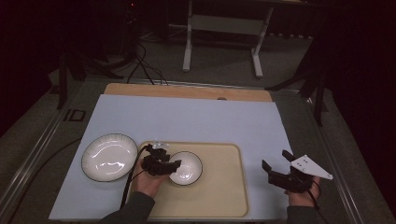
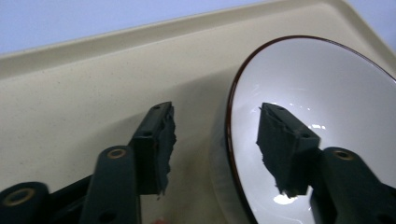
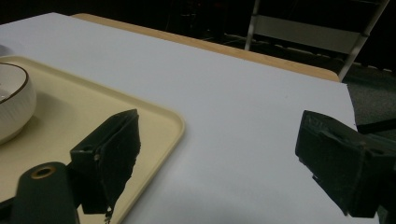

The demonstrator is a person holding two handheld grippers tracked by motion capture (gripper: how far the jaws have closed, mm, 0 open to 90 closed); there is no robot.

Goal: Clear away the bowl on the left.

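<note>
Dark floor and a white frame stand are lying beyond the table (image 1: 187, 119) in the high view. We are holding our left gripper (image 1: 173, 164) at the near-left rim of the small bowl (image 1: 187, 169), which is sitting on the tray (image 1: 224, 186); a larger plate (image 1: 108, 157) is lying left of the bowl, off the tray. Our right gripper (image 1: 275, 169) is waiting well right of the bowl, past the tray edge.

Looking along the left gripper (image 2: 215, 140), we are seeing spread jaws straddling the bowl's (image 2: 322, 88) rim, neither pad pressing it. We judge the bowl is set down and released; next we are lifting clear without nudging it.

Along the right gripper (image 3: 224, 158), the jaws are standing wide, empty, with the bowl (image 3: 14, 102) far left on the tray (image 3: 159, 123).
</note>
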